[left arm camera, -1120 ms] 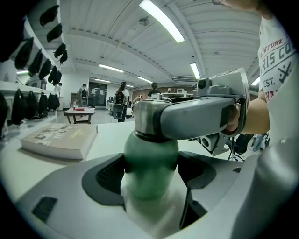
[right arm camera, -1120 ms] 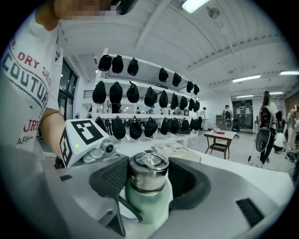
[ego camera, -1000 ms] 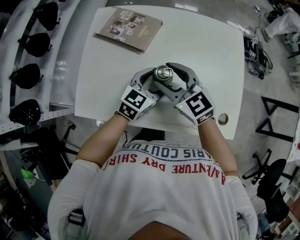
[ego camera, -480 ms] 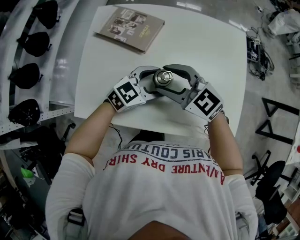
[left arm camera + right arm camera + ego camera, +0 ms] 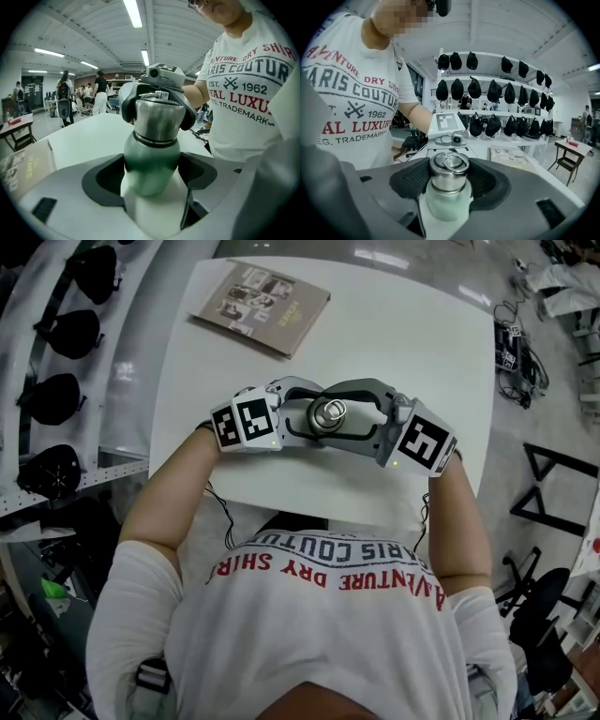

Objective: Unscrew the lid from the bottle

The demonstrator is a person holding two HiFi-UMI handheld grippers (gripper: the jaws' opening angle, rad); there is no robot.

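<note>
Rounded metal bottle: body green at the shoulder, fading to pale white lower down. Screw-on steel lid: plain brushed silver, silver ring on top. Left gripper and right gripper: light grey shells with black pads, the right gripper's finely dotted. Marker cubes: white faces with black square code patterns, small green light beside each. Square table: plain white. Thin booklet: tan-brown cover, grid of small photo panels. Person's T-shirt: white with red and navy lettering. Rows of caps: black, on white shelves.
</note>
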